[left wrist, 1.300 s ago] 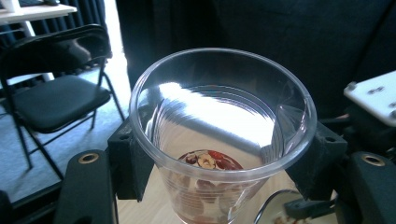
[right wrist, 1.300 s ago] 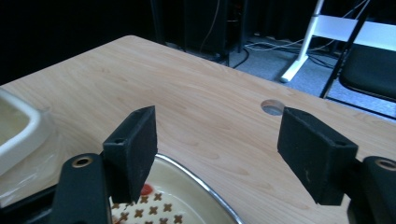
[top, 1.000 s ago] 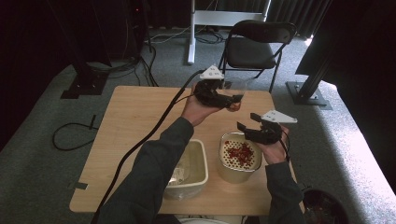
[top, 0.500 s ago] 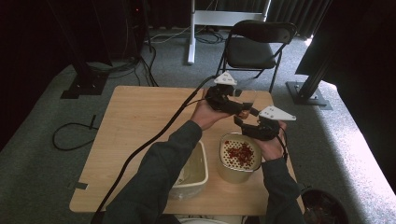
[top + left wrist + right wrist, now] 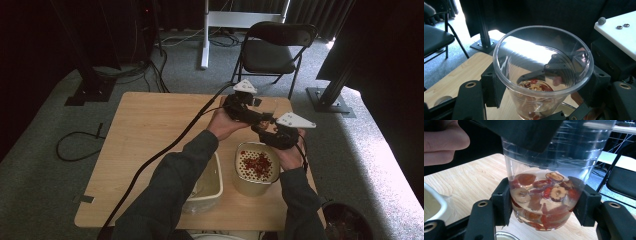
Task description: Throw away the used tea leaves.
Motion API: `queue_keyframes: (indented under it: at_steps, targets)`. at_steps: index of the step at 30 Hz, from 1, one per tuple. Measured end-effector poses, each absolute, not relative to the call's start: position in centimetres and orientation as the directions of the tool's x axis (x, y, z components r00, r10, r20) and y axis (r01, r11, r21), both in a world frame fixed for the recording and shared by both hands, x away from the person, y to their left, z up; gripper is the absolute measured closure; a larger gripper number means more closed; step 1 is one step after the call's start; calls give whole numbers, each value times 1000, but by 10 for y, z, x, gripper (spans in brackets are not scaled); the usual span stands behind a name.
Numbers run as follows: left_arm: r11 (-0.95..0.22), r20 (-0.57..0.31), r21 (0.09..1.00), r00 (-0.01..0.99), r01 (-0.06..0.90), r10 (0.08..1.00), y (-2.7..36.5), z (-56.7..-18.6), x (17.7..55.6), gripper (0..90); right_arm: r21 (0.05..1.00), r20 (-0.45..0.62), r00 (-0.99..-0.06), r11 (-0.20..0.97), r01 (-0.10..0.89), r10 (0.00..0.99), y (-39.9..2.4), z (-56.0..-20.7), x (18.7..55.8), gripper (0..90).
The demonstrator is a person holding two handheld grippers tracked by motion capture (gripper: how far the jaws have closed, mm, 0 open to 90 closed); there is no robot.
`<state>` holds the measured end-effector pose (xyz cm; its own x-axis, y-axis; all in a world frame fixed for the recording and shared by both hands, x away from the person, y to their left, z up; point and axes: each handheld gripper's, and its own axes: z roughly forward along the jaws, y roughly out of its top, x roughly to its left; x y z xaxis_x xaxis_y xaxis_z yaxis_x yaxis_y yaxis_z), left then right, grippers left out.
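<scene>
Looking along our right gripper (image 5: 544, 207), we see its two black jaws standing on either side of a clear plastic cup (image 5: 554, 170), down by the cup's base, the pads at its walls; they have just been closing, with the cup between them. Inside the cup, sliced dried red fruit (image 5: 544, 192) floats in clear liquid. From above, the dark body of our left gripper (image 5: 524, 132) covers the cup's upper part, and the fingers of our left hand (image 5: 441, 142) show at the top left. Beneath lies the wooden table (image 5: 466, 180), with a pale tub (image 5: 434, 205) at the near left and a black chair (image 5: 621, 182) far right.
</scene>
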<state>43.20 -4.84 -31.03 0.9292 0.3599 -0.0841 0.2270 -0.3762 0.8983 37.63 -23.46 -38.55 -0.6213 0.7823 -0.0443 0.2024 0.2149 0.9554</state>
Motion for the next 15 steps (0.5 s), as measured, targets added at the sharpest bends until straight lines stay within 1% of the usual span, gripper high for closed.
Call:
queue_keyframes:
  at_steps: [9, 10, 12, 15]
  targets:
    - [-382, -86, 897, 936, 221, 340, -48, -310, 431, 282, 959, -47, -615, 209, 194, 787, -235, -384, 375, 424]
    - [-390, -85, 894, 938, 220, 335, -48, -310, 431, 241, 958, -45, -609, 206, 198, 792, -236, -384, 375, 425]
    - [-395, -70, 894, 938, 209, 339, -48, -311, 429, 191, 960, -42, -604, 199, 195, 795, -237, -384, 375, 428]
    - [-393, -70, 897, 942, 204, 329, -46, -310, 427, 189, 962, -36, -595, 188, 197, 803, -239, -385, 375, 430]
